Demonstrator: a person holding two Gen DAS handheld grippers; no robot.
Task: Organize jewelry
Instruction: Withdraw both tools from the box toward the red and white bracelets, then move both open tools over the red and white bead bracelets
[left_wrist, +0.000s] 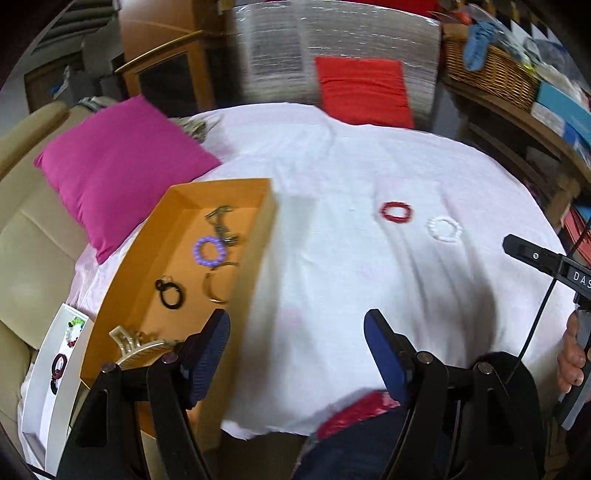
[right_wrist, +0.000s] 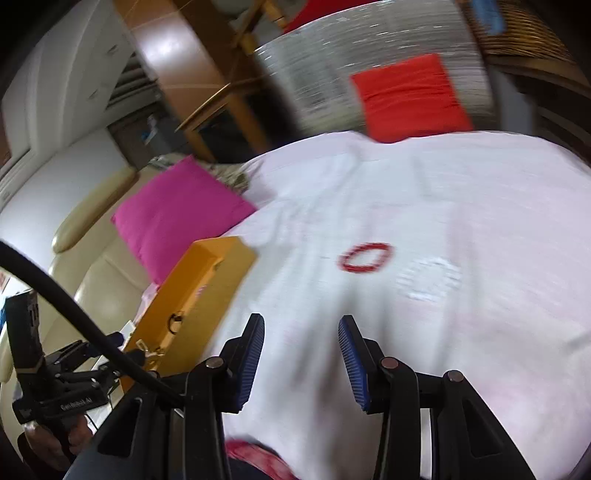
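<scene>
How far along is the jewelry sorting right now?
Partly done. The orange box already holds a purple bracelet, a black ring and other pieces. Nothing is in hand: the left gripper and right gripper are both open and empty. A red bracelet and a white bracelet are still on the white cloth.

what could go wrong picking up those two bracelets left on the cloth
1. The white bracelet barely stands out against the white cloth; in the blurred right wrist view it nearly vanishes, so the right tool could miss it.
2. The red bracelet lies close beside it, so closing on one may nudge the other.
3. The cloth is wrinkled; open tool tips might pinch fabric along with the beads.
</scene>
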